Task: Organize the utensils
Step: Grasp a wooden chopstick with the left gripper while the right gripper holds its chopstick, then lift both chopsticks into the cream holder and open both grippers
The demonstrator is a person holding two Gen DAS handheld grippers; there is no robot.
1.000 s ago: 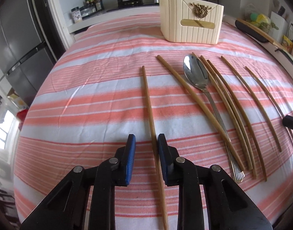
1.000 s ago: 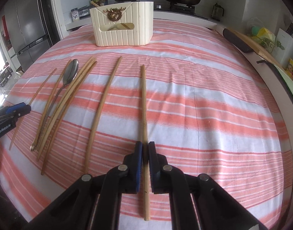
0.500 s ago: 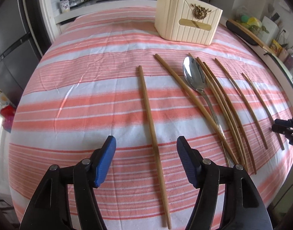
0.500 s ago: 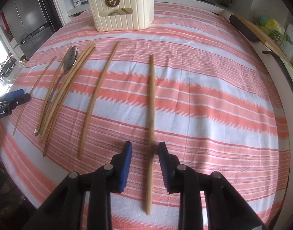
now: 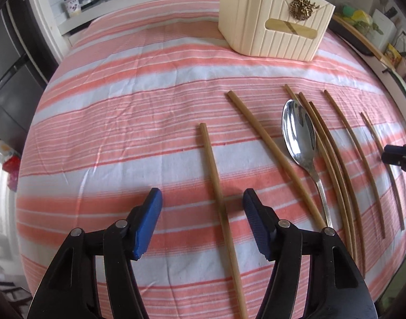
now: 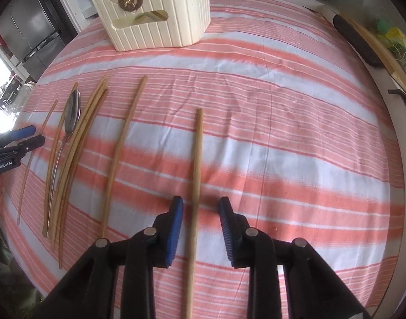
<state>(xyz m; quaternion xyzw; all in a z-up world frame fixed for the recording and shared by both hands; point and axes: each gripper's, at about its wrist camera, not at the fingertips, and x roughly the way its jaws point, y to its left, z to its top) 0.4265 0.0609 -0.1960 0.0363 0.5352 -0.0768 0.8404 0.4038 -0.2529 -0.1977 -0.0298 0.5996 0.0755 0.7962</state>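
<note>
Several wooden chopsticks and a steel spoon [image 5: 300, 138] lie in a row on the striped cloth. My left gripper [image 5: 201, 202] is open, its jaws either side of the leftmost chopstick [image 5: 216, 186] without touching it. My right gripper [image 6: 200, 207] is open over the rightmost chopstick [image 6: 196, 164], which lies loose between its jaws. The spoon also shows in the right wrist view [image 6: 71, 114]. A cream ribbed utensil holder [image 5: 272, 24] with a gold stag emblem stands at the far side; it also shows in the right wrist view [image 6: 155, 13].
The table is covered by a pink and white striped cloth [image 5: 123, 106]. A kitchen counter with jars [image 5: 78, 0] lies beyond it, a fridge [image 6: 33, 32] at the left. A dark board [image 6: 357, 42] lies at the right edge.
Both grippers have opened, letting go of their chopsticks, which now lie on the cloth. Both views have moved closer to the holder.
</note>
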